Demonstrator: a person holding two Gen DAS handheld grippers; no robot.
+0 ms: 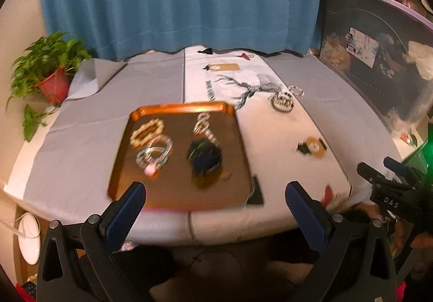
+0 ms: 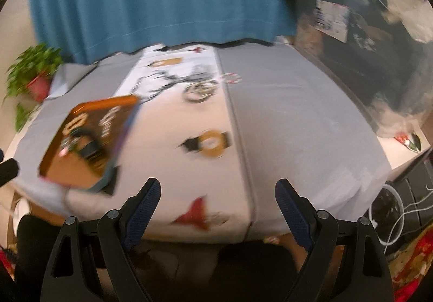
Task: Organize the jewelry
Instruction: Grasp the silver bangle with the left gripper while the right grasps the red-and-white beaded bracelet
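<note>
Left gripper [image 1: 215, 195] spread wide, empty, at table's near edge. Right gripper [image 2: 217, 192] likewise wide, empty. Orange tray [image 1: 186, 195] just ahead, holding bracelets [image 1: 147, 132], chain [image 1: 203, 126], dark hair tie [image 1: 204, 156]. Farther: two bracelets [image 1: 282, 100] loose on cloth [image 1: 270, 136].

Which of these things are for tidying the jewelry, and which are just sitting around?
For the job:
- orange tray
- bracelets on the tray
- bracelets off the tray, on the cloth
- left gripper and right gripper, jaws open and empty

Just sitting around:
- potted plant
- blue curtain
- printed tablecloth
</note>
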